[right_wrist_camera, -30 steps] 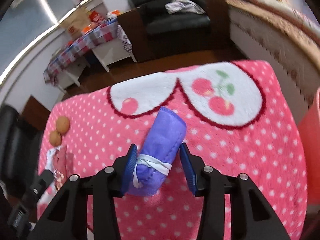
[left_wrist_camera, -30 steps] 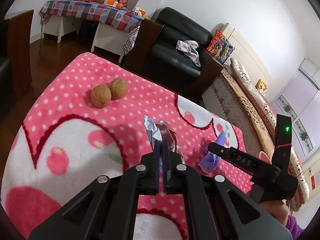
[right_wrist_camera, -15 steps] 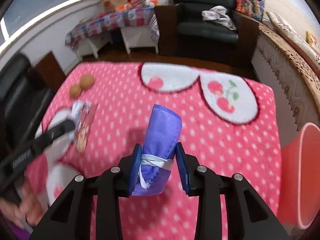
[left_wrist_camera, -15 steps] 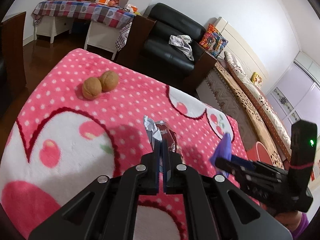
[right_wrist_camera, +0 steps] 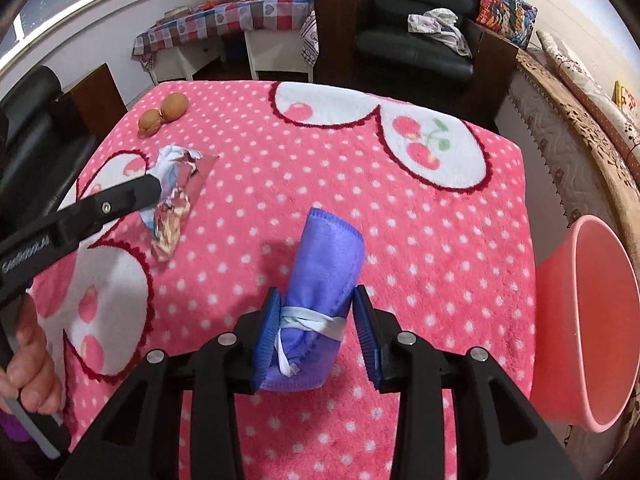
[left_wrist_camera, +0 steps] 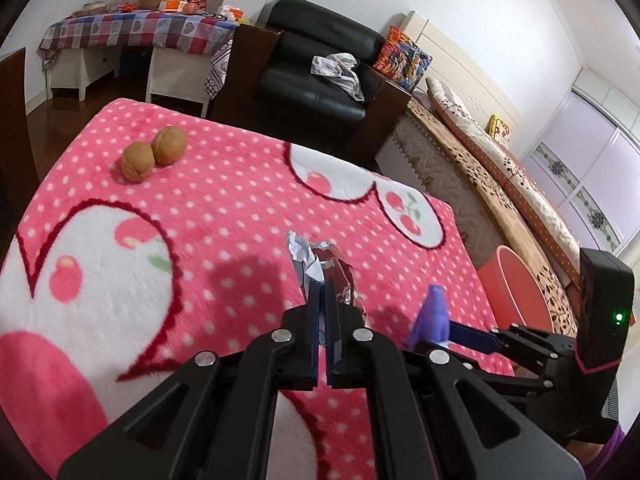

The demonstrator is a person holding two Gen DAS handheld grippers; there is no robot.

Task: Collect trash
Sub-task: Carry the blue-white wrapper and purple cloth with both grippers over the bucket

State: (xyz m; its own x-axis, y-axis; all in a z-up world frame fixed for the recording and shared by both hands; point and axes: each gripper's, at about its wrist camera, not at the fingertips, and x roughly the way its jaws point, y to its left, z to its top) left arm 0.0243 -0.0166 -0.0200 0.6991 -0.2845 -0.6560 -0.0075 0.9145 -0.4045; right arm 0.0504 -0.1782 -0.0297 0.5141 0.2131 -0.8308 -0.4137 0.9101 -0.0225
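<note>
Left gripper (left_wrist_camera: 322,292): jaws closed tight on a crumpled foil wrapper (left_wrist_camera: 332,276); the wrapper sticks out past the fingertips and hangs above the blanket, throwing a shadow on it.
Wrapper, other view: seen from the right wrist it is a crushed silver and white wrapper (right_wrist_camera: 172,208) pinched at the tip of the left gripper (right_wrist_camera: 154,190), over the left part of the blanket.
Right gripper (right_wrist_camera: 316,332): a rolled purple cloth (right_wrist_camera: 324,280) stands between its blue pads, tied with a pale band; the jaws are opening a little, yet both pads press on the roll.
Cloth, other view: a purple end (left_wrist_camera: 430,316) shows at the right gripper (left_wrist_camera: 448,330) near the blanket's right edge.
Blanket (right_wrist_camera: 304,168): pink with white dots and white cherry patches, spread over the table.
Walnuts (left_wrist_camera: 154,152): two, touching each other, at the far left corner of the blanket, well apart from both grippers.
Bin (right_wrist_camera: 592,320): a pink tub beside the blanket's right edge, lower than the table top.
Hand (right_wrist_camera: 28,360): fingers wrapped around the left gripper's handle at the picture's left edge.
Background: a black armchair (left_wrist_camera: 320,76) with a crumpled garment on its seat.
</note>
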